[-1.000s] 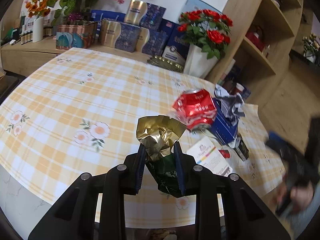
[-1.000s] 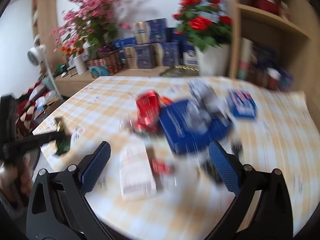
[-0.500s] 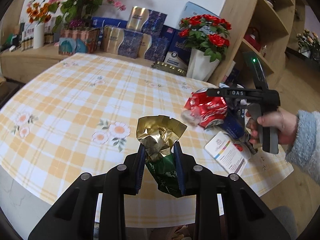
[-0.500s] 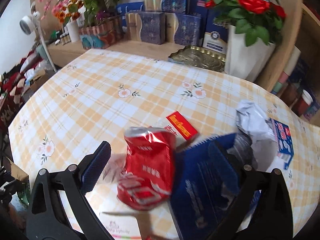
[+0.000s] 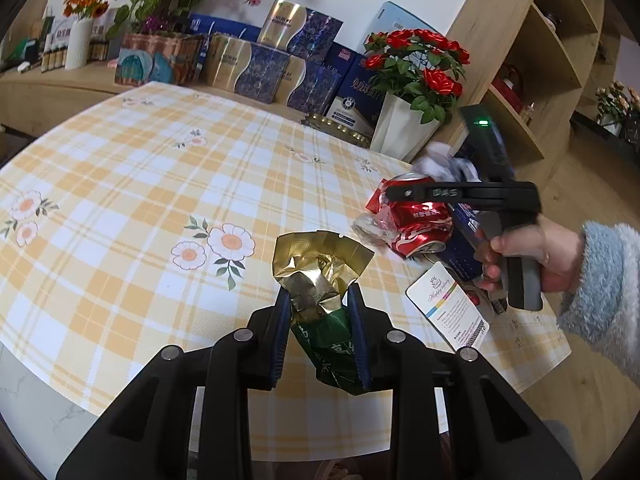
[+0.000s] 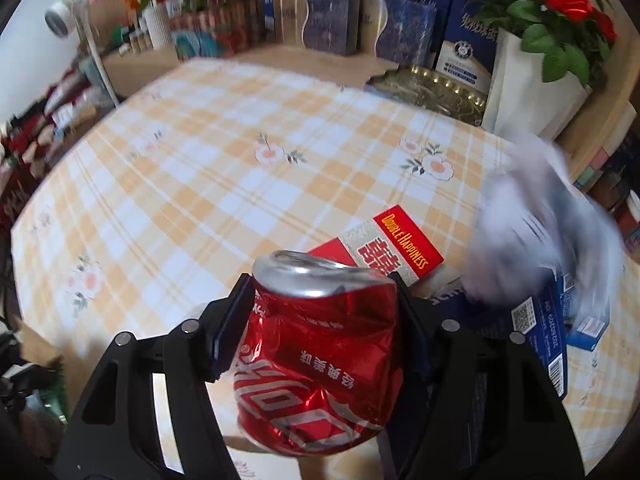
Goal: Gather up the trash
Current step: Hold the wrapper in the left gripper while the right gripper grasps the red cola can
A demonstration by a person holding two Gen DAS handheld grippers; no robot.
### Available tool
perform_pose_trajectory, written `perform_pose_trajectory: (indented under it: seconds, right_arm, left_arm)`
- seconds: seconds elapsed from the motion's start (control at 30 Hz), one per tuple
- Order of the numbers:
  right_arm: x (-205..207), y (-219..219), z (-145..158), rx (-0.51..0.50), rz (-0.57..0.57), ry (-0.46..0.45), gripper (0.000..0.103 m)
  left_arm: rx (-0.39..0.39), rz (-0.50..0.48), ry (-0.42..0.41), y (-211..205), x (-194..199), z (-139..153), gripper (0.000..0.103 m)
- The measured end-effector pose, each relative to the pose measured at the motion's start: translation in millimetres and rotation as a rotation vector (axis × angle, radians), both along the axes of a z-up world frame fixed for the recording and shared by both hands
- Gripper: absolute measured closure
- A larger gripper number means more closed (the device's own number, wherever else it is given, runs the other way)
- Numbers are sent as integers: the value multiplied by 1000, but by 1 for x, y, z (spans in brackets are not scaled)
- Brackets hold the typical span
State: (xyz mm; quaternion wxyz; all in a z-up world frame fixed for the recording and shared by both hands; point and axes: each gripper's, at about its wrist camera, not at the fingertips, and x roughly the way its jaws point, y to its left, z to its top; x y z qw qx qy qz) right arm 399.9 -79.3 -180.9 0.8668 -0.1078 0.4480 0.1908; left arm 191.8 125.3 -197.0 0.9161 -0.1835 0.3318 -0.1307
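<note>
Right hand-held gripper [image 6: 320,304] newly closing around dented red can [image 6: 316,360]

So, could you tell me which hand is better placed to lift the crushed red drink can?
The right gripper: its jaws are closing around the crushed red drink can, while the left gripper is occupied by a gold-green foil wrapper.

Soft, even daylight fills the room, with faint shadows. Both views bulge fisheye-style, corners black. The left view is sharp. The right smears the crumpled paper [image 6: 536,224] and the far shelf; glare glints off the red can [image 6: 320,356].
</note>
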Motion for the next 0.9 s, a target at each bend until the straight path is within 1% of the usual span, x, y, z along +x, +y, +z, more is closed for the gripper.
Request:
perform_pose_trajectory:
  seconds: [0.17,0.27,0.43,0.57,0.73,0.83,0.9]
  right_arm:
    - [-17,-19,27,122,-38,-87,37]
    - [-33,-29,43,171,-47,-148,37]
    - [-53,-39,52,195,-62,-199,37]
    - [-76,-48,61,229,-72,-230,37]
    - [-123,-66,73,290,-98,-267,37]
    - [-158,-75,78,298,-105,-297,37]
    - [-183,-81,80,303,-114,-312,37]
  left_arm:
    - [-54,23,26,9,4,-7,76]
    - [-58,26,25,10,3,-7,76]
    - [-24,10,13,1,1,-4,76]
    - [15,-12,-5,-7,-1,-1,76]
    - [59,-24,-11,-14,-4,1,76]
    - [75,-35,-9,-18,-9,4,76]
    - [71,-43,-13,-18,-14,10,76]
